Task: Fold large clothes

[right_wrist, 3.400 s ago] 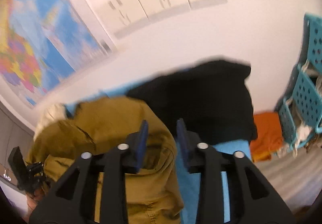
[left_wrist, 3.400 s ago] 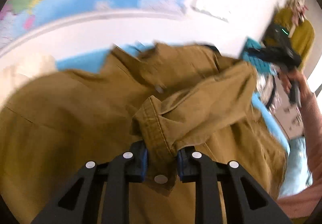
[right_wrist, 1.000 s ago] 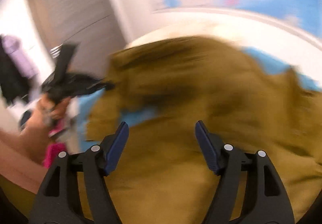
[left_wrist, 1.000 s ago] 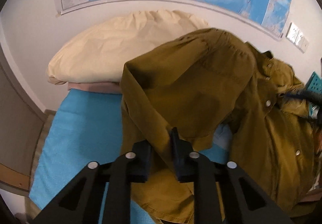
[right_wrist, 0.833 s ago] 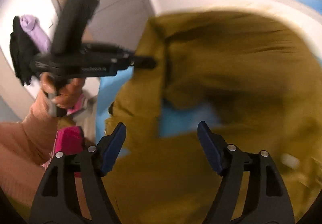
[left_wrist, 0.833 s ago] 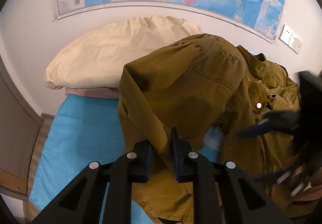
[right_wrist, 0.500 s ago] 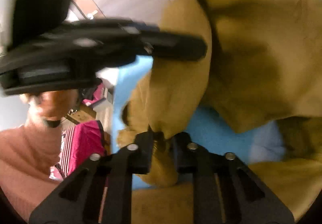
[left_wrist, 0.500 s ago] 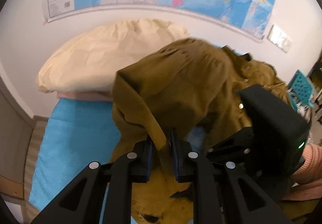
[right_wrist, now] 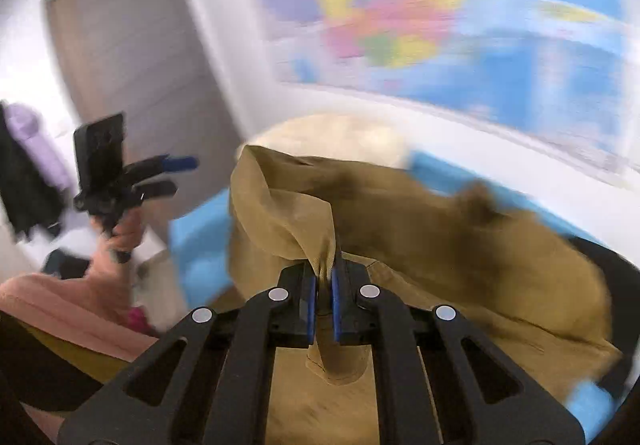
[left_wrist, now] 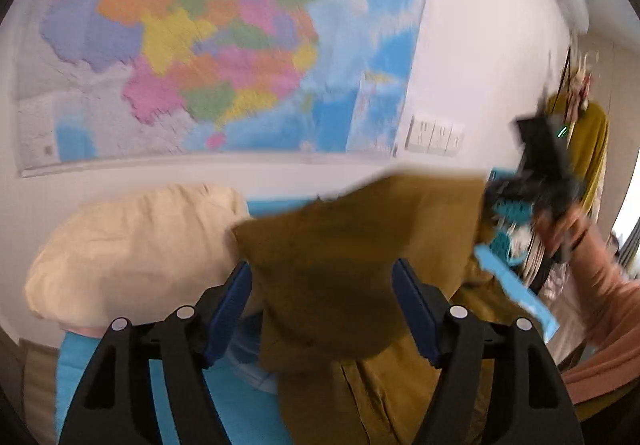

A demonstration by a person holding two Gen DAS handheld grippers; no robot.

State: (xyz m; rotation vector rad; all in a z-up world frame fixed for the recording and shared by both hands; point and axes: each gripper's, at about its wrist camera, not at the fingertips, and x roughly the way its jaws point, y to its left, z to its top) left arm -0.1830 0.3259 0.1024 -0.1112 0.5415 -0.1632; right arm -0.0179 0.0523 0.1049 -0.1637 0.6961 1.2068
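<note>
Evidently, the olive-brown shirt (right_wrist: 460,237) was held at one point only: a bunched strip of its cloth was pinched between the pressed-together pads of the right gripper (right_wrist: 323,297), with a short tail hanging below them. The rest of the shirt was draped in loose folds over the blue sheet (right_wrist: 196,229) of the bed, just in front of the cream pillow (left_wrist: 132,245). The left gripper (left_wrist: 322,305) was seen with its jaws opening, spread wide; shirt cloth lay between them in the left wrist view, yet no pad appeared to be pressed on it.

Several risks could be judged from this. With a single pinch, the heavy cloth could be swung or twisted, so that any fold line would be lost and the sleeves tangled under the body. The pinched bunch looked narrow, and a sharp pull could cause it to be slipped from the pads. Both views were blurred by motion, so the shirt's exact lay could not be read; a fresh grasp by the left gripper might therefore be closed on two layers at once, or on the sheet beneath.
</note>
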